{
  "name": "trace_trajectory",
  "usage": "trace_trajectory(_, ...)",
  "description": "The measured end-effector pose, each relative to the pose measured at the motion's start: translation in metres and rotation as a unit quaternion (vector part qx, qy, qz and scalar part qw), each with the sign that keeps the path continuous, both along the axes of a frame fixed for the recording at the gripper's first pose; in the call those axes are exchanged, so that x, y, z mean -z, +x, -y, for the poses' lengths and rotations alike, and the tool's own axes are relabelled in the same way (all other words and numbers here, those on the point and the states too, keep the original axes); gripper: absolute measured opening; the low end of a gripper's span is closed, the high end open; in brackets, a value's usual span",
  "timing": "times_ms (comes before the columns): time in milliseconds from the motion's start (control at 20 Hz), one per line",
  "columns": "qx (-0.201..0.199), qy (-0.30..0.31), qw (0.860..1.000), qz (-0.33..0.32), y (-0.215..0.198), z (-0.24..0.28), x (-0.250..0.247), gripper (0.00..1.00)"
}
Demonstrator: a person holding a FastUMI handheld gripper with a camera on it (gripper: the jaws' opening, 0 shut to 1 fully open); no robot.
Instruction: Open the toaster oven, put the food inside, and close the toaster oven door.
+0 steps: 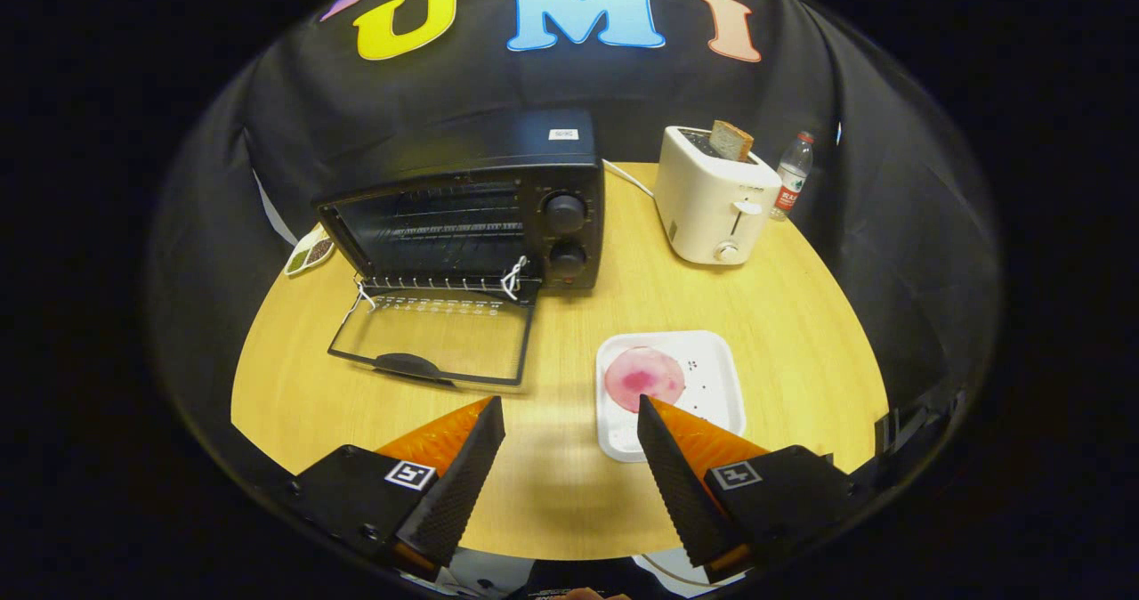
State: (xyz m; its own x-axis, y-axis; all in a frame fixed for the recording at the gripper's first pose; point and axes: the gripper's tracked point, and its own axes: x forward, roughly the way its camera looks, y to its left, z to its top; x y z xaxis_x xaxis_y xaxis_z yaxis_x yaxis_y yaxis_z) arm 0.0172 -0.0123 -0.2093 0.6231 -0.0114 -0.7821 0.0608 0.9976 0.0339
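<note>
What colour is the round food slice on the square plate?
Pink round food slice, darker at its centre, on the white square plate; gripper view.

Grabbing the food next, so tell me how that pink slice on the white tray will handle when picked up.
The pink slice looks thin and flat, so it will probably flop. It lies flush on the white tray, so getting under it may be hard. The open hand-held gripper sits just short of it.

My gripper has wedge-shaped fingers with finely textured inner faces. Each dark base block carries a small square black-and-white marker.
</note>
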Motion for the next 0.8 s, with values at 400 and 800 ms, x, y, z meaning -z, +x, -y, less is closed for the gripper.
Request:
trace_trajectory(400,0.006,0.018,0.995,-0.095,0.006,0.085,0.048,0.97)
trace_trajectory(800,-0.022,0.019,0.983,-0.179,0.023,0.151,0.099,0.96)
